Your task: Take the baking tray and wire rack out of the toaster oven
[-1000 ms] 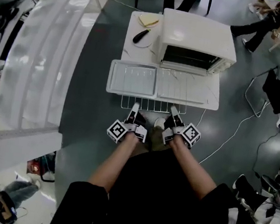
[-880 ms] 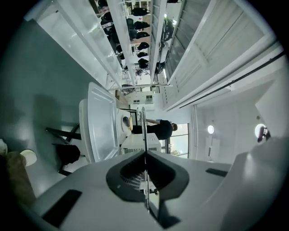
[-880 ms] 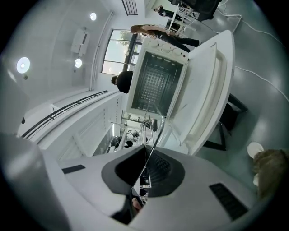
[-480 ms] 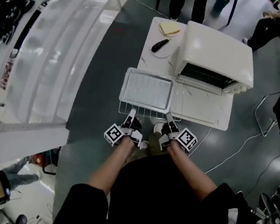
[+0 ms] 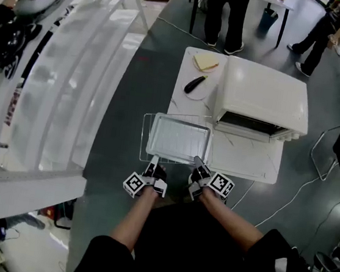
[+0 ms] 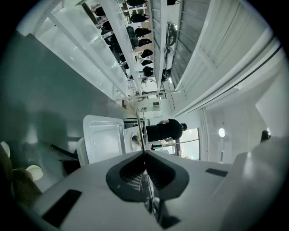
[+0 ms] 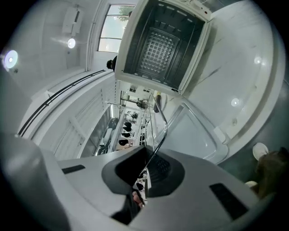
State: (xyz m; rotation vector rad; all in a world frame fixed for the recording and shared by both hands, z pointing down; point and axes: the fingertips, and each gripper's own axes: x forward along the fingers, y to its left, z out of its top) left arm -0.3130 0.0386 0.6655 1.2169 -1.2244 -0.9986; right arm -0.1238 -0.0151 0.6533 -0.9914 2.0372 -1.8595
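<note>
While the left claw [image 5: 153, 160] and right claw [image 5: 197, 163] are clamping its near edge, the silver wire rack [image 5: 143, 136] is lying crosswise, bearing the white rectangular baking tray [image 5: 179, 139].

Small white table [image 5: 176, 102], crowded.
- Right half: toaster oven [image 5: 264, 91]. Its dropped door [image 5: 244, 157] covers the front right.
- Front left: baking tray [image 5: 179, 138] and wire rack [image 5: 145, 135], overlapping. The rack juts past the table's left edge.
- Back left corner: plate [image 5: 190, 95] with knife [image 5: 195, 83], bread [image 5: 205, 61] beside it.
- Open grey floor [image 5: 127, 84] left of the table, with a white railing [image 5: 59, 88] well beyond it.
- Behind the table: a person's legs [image 5: 224, 16].
</note>
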